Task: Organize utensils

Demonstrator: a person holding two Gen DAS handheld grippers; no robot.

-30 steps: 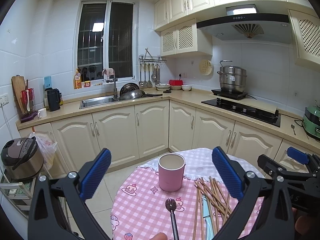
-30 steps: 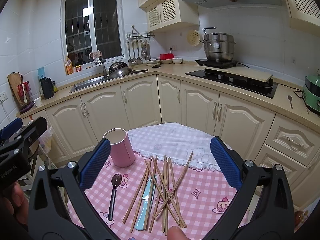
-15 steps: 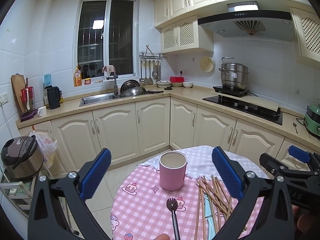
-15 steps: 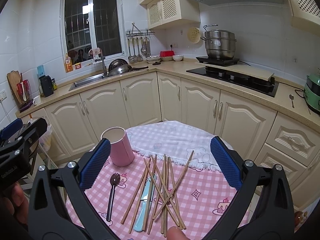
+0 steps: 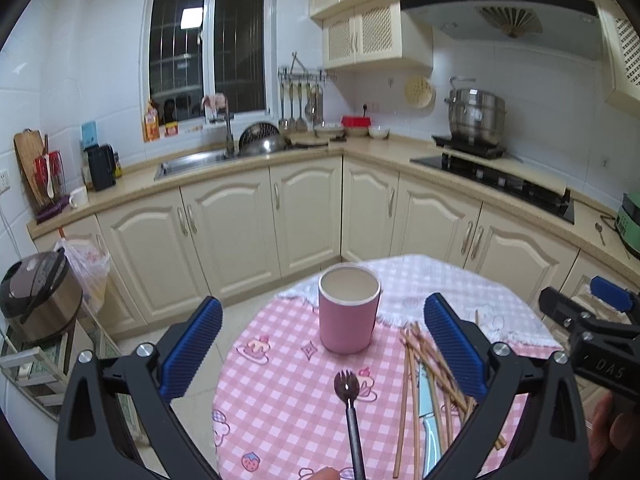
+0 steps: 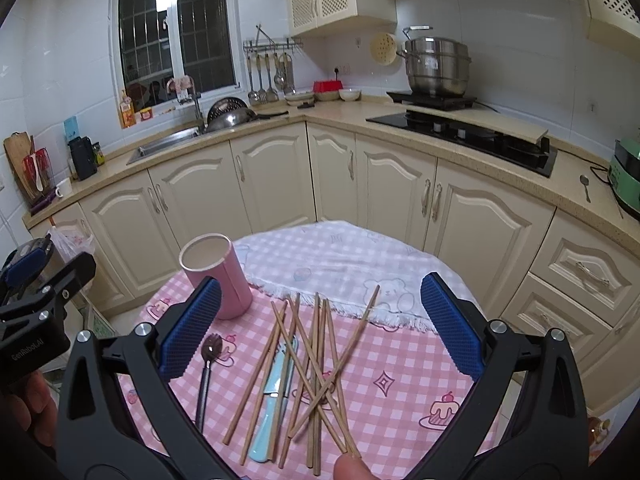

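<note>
Now both claws wide, holding nothing. Left claw (image 5: 322, 354) hovers over pink checked table (image 5: 280, 396), lined up w/ pink cup (image 5: 349, 307) upright near table's far-left part. Dark fork (image 5: 349, 408) lies flat just in front of cup. Right claw (image 6: 318, 326) above loose chopsticks (image 6: 316, 364), crossed in pile right of fork. Light-blue utensil (image 6: 276, 392) under pile, prob. knife. White cloth (image 6: 340, 268) covers far side

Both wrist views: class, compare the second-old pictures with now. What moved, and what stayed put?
Very little changed. Both views drifted slightly, so the claws shifted a touch; left claw and right claw stay open, holding nothing. The pink cup, fork, chopsticks and blue knife lie unmoved.
</note>
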